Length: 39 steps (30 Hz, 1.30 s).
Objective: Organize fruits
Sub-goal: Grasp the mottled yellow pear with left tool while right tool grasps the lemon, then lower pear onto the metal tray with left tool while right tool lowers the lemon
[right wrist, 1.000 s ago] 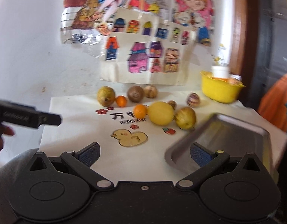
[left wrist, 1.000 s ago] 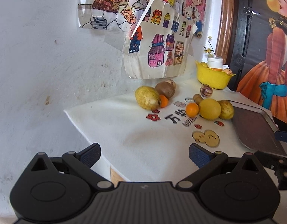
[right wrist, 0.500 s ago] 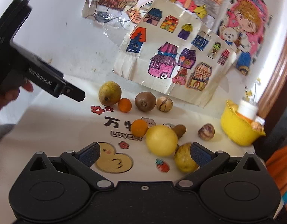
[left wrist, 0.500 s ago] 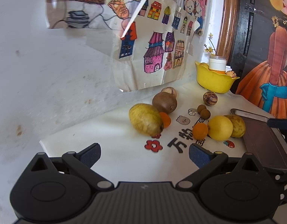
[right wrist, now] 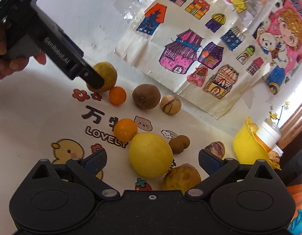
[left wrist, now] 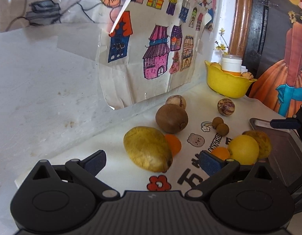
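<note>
Two hand-held grippers are aimed down at a white printed cloth (right wrist: 33, 121) strewn with fruit. The lemon (right wrist: 150, 154), large and bright yellow, serves as the landmark.

The right gripper (right wrist: 152, 159) is spread wide and its jaws are just beginning to close. The lemon lies between its fingers, slightly toward the left one, and is not yet pressed by either pad. A small orange (right wrist: 125, 129) touches the lemon on its far left side. A yellow-brown pear (right wrist: 181, 177) sits against the lemon's near right side, and two brown longans (right wrist: 178, 144) lie just beyond it to the right.

The step in hand is judged to be a grasp of the lemon. It is best done if the lemon is centred between the pads before they close, so that the orange and pear are not nudged or caught.

The left gripper (left wrist: 151, 161) is also spread, with nothing pinched. A larger yellow-brown pear (left wrist: 147, 148) lies between its fingers, well to the left of the lemon (left wrist: 243, 149).

A metal tray (left wrist: 284, 148) lies just right of the lemon, seen from the left wrist, and a yellow bowl (left wrist: 227, 83) stands well beyond it.
</note>
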Each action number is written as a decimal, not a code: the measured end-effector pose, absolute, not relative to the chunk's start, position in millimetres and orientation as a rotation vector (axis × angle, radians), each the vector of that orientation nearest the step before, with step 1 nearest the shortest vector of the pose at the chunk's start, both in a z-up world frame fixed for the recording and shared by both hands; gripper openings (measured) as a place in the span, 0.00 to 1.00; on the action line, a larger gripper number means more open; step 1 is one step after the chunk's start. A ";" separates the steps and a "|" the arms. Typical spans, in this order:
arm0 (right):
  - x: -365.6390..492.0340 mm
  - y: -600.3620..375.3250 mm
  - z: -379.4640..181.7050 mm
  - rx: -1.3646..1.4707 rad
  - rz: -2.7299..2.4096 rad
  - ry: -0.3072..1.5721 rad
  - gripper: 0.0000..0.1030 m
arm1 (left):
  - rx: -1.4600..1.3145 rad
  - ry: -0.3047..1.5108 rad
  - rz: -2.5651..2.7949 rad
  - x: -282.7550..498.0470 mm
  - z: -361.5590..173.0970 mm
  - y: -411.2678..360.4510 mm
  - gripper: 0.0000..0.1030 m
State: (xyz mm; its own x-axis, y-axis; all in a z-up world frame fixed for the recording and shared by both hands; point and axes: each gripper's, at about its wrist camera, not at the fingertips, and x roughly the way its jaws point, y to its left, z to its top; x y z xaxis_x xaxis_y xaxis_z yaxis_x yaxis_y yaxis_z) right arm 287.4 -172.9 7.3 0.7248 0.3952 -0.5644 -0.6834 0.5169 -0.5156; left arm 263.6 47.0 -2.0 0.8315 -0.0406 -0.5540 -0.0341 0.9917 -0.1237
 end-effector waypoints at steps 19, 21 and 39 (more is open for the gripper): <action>305.2 -157.5 -12.2 -0.928 0.678 0.411 0.67 | -0.328 0.644 0.007 298.9 -18.8 64.3 0.66; 305.5 -157.4 -13.0 -0.928 0.677 0.412 0.64 | -0.341 0.645 0.012 299.0 -19.3 66.6 0.61; 281.1 -160.6 -14.6 -0.895 0.668 0.378 0.56 | -0.418 0.680 -0.035 279.8 -19.7 62.4 0.56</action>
State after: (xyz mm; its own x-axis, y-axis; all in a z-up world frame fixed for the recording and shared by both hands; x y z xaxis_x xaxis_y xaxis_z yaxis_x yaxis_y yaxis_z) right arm 281.1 -160.6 -14.6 0.7382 0.3731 -0.5621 -0.6739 0.4456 -0.5893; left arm 279.8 62.4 -19.7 0.7803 -0.1664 -0.6028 -0.1027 0.9168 -0.3860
